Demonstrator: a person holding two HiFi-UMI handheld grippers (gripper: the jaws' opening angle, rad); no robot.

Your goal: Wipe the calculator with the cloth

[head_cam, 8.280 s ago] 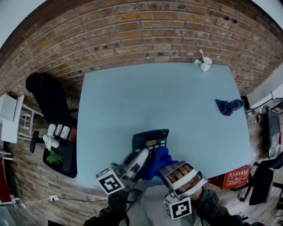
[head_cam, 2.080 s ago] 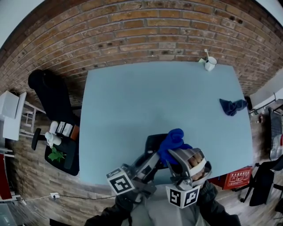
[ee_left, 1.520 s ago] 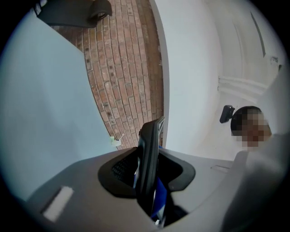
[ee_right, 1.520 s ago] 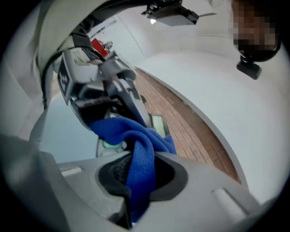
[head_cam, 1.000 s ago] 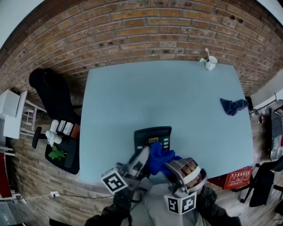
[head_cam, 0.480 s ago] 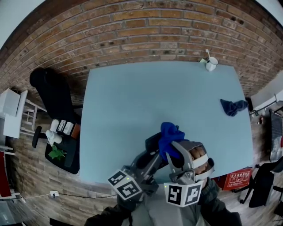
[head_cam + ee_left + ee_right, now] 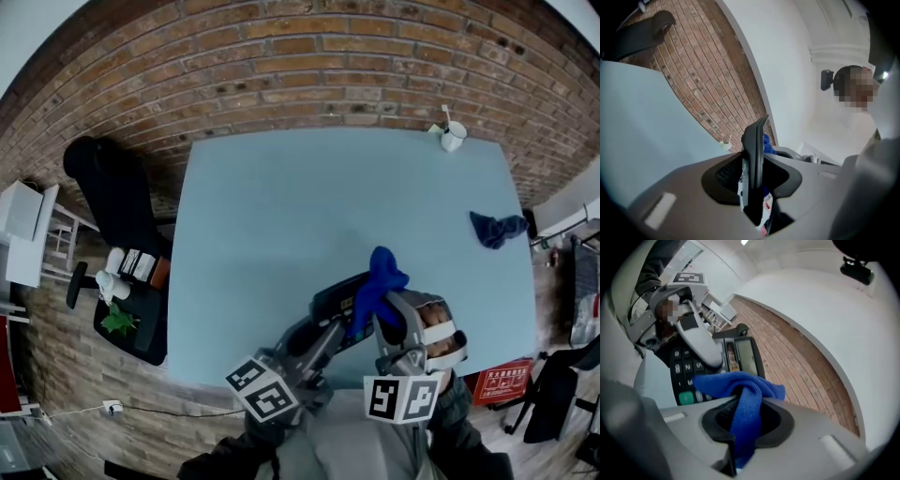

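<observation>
Left gripper (image 7: pixel 752 187) clamps calculator (image 7: pixel 753 150) edge-on; right gripper (image 7: pixel 747 420) pinches blue cloth (image 7: pixel 736 383); best: hold calculator steady, sweep cloth across keys.

Head view steep down over table (image 7: pixel 281 206), L/R gripper views close-up, all share calculator (image 7: pixel 330 298)

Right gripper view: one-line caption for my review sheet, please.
Right gripper pinches the blue cloth in front of the calculator, which the left gripper holds clamped.
</observation>
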